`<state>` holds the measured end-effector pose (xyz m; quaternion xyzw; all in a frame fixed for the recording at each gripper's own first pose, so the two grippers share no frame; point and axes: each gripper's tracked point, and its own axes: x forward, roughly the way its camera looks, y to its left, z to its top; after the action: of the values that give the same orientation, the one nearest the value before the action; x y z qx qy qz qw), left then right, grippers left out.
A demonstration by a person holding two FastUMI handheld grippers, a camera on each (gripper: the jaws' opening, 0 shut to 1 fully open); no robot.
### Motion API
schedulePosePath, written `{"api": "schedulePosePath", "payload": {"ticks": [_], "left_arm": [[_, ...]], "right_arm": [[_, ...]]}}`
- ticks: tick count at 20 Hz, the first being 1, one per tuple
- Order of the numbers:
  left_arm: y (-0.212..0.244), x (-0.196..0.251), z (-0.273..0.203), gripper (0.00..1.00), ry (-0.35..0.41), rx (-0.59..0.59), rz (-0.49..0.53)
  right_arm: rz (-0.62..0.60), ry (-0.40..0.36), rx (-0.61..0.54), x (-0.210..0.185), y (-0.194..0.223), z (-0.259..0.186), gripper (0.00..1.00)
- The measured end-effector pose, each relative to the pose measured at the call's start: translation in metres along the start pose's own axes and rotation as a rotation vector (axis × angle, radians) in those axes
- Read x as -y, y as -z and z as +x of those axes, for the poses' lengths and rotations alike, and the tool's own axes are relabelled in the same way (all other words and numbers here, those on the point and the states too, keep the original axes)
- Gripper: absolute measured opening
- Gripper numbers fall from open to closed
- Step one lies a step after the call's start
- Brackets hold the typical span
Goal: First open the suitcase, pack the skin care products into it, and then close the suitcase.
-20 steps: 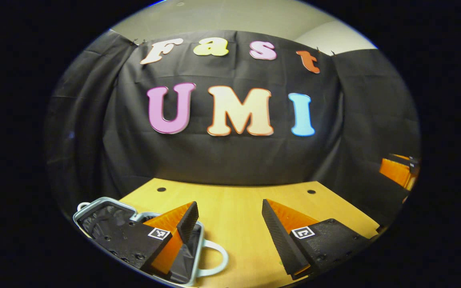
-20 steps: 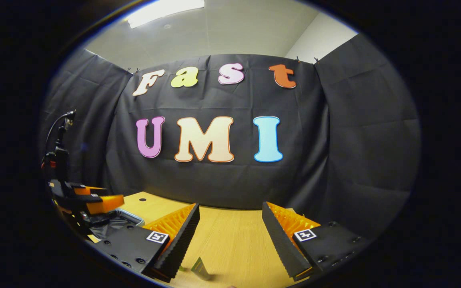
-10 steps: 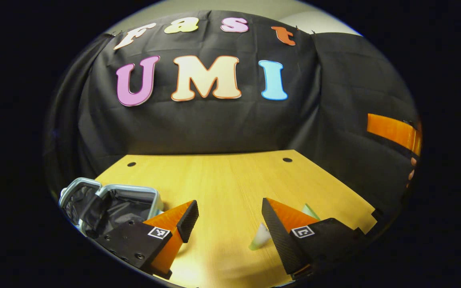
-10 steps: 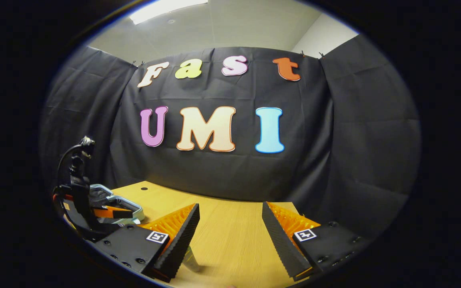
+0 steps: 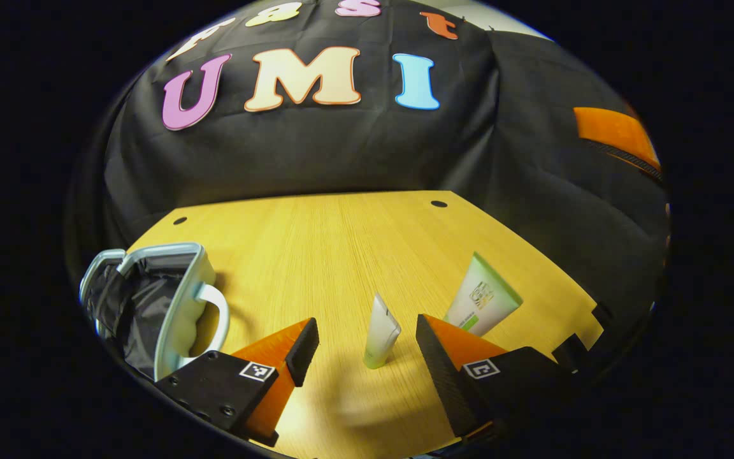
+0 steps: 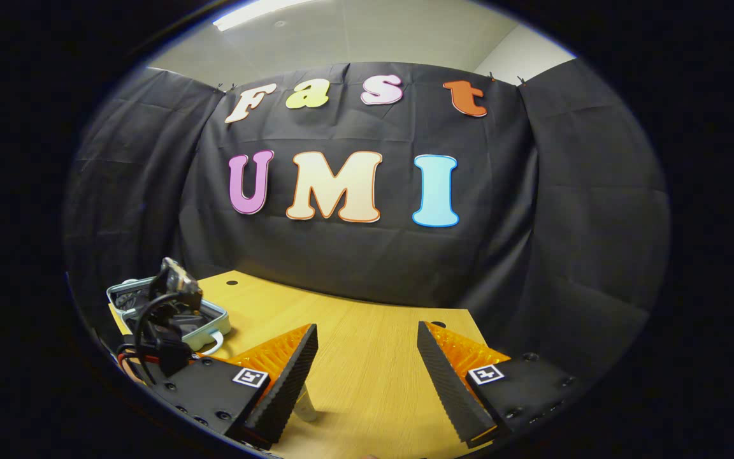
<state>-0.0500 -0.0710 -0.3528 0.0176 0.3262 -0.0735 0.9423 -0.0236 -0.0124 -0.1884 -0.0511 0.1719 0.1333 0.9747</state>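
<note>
The left gripper (image 5: 364, 347) hangs just above the wooden table (image 5: 316, 242), tilted down toward it, its 2 fingers spread wide and holding nothing. The right gripper (image 6: 367, 357) sits level over the same table, its 2 fingers equally wide apart and holding nothing. In the right gripper view, the left gripper's cabled body (image 6: 163, 319) hovers over the table's left edge.
</note>
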Motion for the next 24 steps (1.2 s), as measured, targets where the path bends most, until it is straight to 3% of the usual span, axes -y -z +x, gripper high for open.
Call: {"api": "schedulePosePath", "payload": {"ticks": [2,3,4,5,8,9,11,16,24], "left_arm": [[0.013,-0.001,0.006,0.81,0.001,-0.038,-0.025],[0.017,-0.002,0.008,0.65,-0.002,-0.051,-0.031],[0.019,-0.004,0.009,0.60,-0.007,-0.054,-0.032],[0.020,-0.005,0.011,0.42,-0.014,-0.055,-0.029],[0.020,-0.009,0.011,0.17,-0.019,-0.060,-0.021],[0.020,-0.011,0.010,0.14,-0.016,-0.067,-0.033],[0.013,-0.013,0.006,0.07,-0.008,-0.071,-0.048],[-0.028,-0.024,-0.020,0.07,-0.012,-0.004,-0.026],[-0.093,-0.077,-0.079,0.07,-0.120,0.117,-0.036]], "right_arm": [[-0.004,-0.005,-0.009,-0.003,0.005,0.000,0.98],[-0.007,-0.007,-0.018,-0.004,0.010,-0.002,0.99],[-0.013,-0.010,-0.029,-0.006,0.014,-0.003,0.99],[-0.022,-0.010,-0.036,-0.008,0.019,-0.002,0.99],[-0.046,-0.021,-0.052,-0.017,0.031,-0.004,0.99],[-0.047,-0.031,-0.059,-0.022,0.037,-0.003,0.99],[-0.048,-0.054,-0.073,-0.032,0.048,-0.001,1.00],[-0.028,-0.096,-0.136,-0.060,0.083,0.011,0.99],[0.031,-0.126,-0.329,-0.090,0.178,0.032,0.99]]}}
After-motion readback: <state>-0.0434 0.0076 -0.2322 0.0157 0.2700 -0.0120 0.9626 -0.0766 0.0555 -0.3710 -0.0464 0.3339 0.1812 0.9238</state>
